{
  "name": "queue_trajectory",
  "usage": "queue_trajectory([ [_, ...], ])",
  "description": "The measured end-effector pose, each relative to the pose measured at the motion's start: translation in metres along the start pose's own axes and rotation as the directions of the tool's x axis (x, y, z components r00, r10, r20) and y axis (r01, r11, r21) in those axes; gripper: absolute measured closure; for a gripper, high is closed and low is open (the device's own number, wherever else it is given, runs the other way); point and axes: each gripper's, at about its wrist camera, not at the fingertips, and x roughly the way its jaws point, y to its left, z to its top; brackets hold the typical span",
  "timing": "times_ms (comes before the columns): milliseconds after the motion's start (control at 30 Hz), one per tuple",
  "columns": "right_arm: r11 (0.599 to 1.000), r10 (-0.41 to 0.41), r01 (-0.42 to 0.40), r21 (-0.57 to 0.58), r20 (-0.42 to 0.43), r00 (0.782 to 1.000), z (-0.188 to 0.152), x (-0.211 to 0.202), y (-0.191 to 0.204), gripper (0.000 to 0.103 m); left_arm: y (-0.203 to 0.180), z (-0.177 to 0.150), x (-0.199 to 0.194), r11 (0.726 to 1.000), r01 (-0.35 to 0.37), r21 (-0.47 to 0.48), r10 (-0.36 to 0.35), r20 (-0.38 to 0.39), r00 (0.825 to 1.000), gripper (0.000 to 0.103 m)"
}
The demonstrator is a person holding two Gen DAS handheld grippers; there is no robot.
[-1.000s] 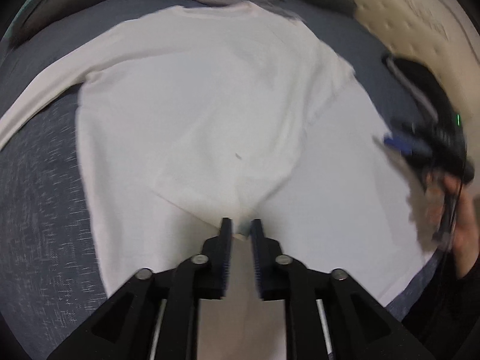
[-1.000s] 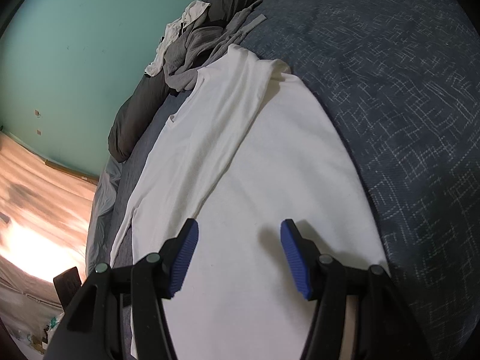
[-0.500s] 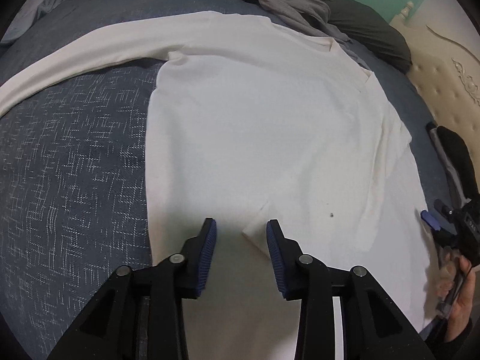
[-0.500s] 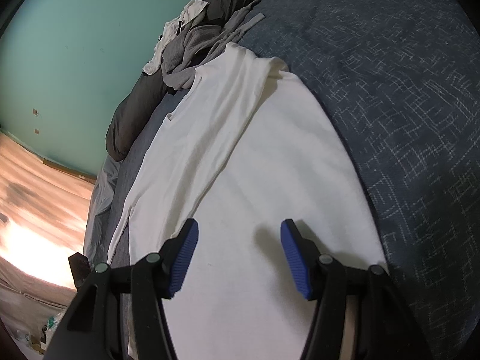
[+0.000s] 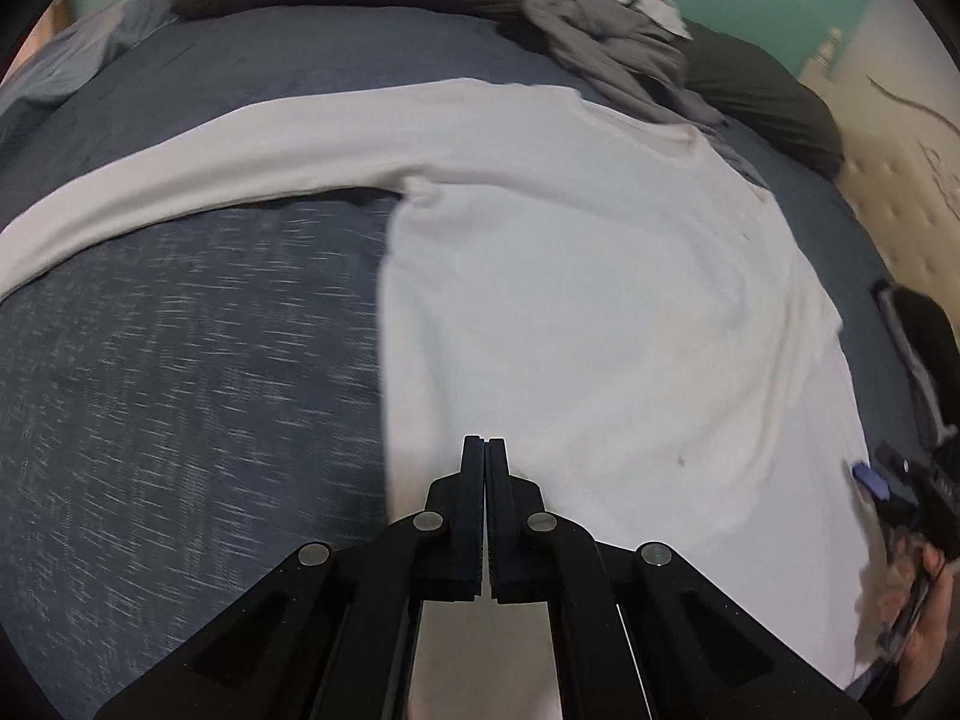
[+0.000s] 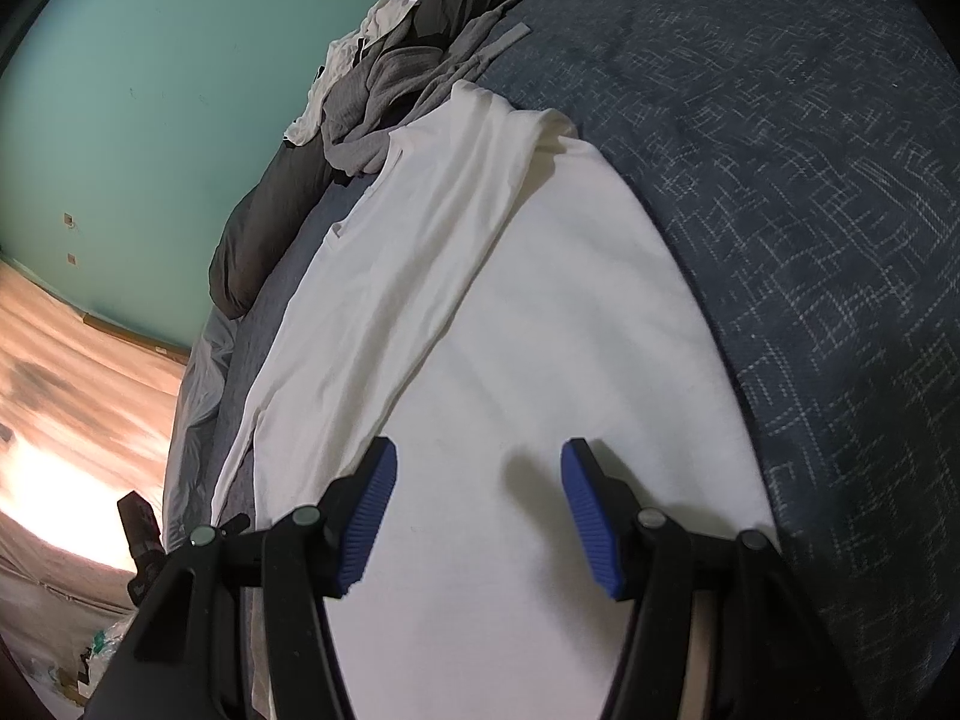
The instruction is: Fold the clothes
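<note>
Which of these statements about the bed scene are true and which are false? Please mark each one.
1. The left hand-held gripper has its jaws closed. True.
2. The right hand-held gripper is clamped on the shirt. False: its jaws stand wide open above the white long-sleeved shirt.
3. One sleeve of the shirt lies stretched out over the dark blue bedspread. True.
4. The other sleeve is folded over the body of the shirt. True.
5. The grey garment lies on the floor. False: it is crumpled on the bed beyond the shirt's collar.
6. The wall is yellow. False: it is turquoise green.
</note>
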Motion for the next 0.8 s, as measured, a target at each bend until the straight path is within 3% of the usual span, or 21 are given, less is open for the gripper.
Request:
queue_trajectory([
  [133,1.0,-0.001,0.001,0.002,0.001,1.0,0.001,0.0,0.0,0.045,0.005,0.005,0.009,0.997,0.057,-0.045,-0.058,-0.025,0.998,0.103],
  [267,1.0,-0.003,0.003,-0.001,-0.004,1.0,0.001,0.002,0.0,0.045,-0.001,0.002,0.012,0.996,0.085,-0.02,-0.085,-0.035,0.996,0.1],
  [367,1.0,-0.003,0.003,-0.003,-0.004,1.0,0.001,0.003,0.0,0.045,-0.006,0.003,0.019,0.994,0.102,-0.032,-0.103,-0.037,0.994,0.071],
  [400,1.0,-0.003,0.003,-0.002,-0.004,1.0,0.001,0.003,0.0,0.045,-0.008,0.003,0.02,0.994,0.108,-0.031,-0.11,-0.039,0.993,0.069],
  [567,1.0,-0.004,0.004,-0.001,-0.006,1.0,0.001,0.003,-0.001,0.045,-0.018,-0.003,0.029,0.995,0.104,0.011,-0.103,-0.064,0.993,0.07],
  [633,1.0,-0.003,0.003,0.0,-0.006,1.0,0.002,0.003,-0.001,0.045,-0.021,-0.006,0.032,0.995,0.097,0.023,-0.095,-0.067,0.993,0.086],
  [667,1.0,-0.002,0.002,0.001,-0.005,1.0,0.002,0.003,-0.001,0.045,-0.022,-0.007,0.032,0.996,0.09,0.029,-0.088,-0.067,0.994,0.1],
  [800,1.0,-0.002,0.002,0.003,-0.005,1.0,0.002,0.002,-0.002,0.045,-0.025,-0.013,0.021,0.995,0.068,0.069,-0.065,-0.049,0.997,0.101],
])
